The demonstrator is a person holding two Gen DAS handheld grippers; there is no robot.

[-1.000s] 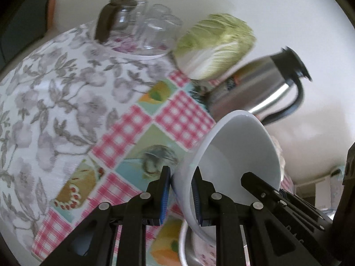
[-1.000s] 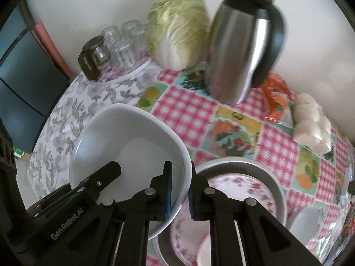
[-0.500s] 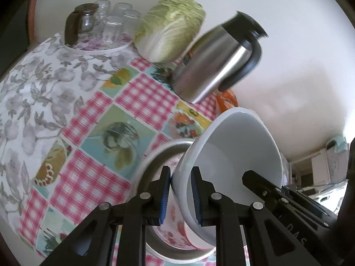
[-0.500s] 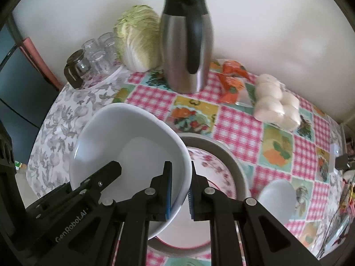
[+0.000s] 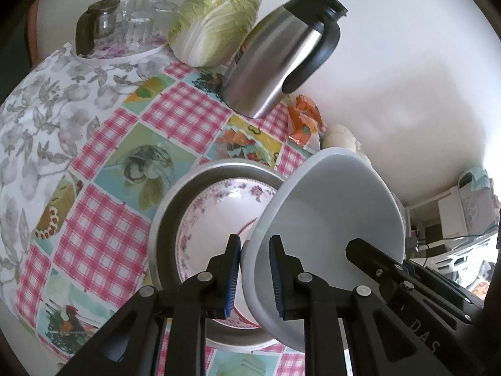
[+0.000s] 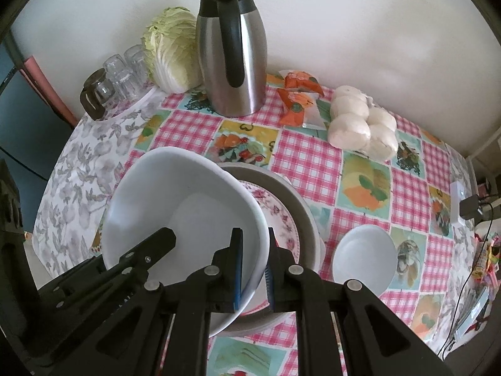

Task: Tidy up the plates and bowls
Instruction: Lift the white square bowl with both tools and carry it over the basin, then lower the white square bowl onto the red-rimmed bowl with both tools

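large white plastic bowl (image 6: 188, 216) pinched at opposite rims by left gripper (image 5: 255, 277) and right gripper (image 6: 253, 274), over floral plate (image 5: 219, 216) in grey metal basin (image 5: 166, 219); not yet set down; small white bowl (image 6: 364, 258) left on table

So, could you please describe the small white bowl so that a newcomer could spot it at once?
Start from the steel jug at the back of the checked tablecloth and come forward to the grey basin holding the floral plate. The small bowl sits just right of that basin, alone on the cloth. Unlike the big white bowl, no gripper holds it.
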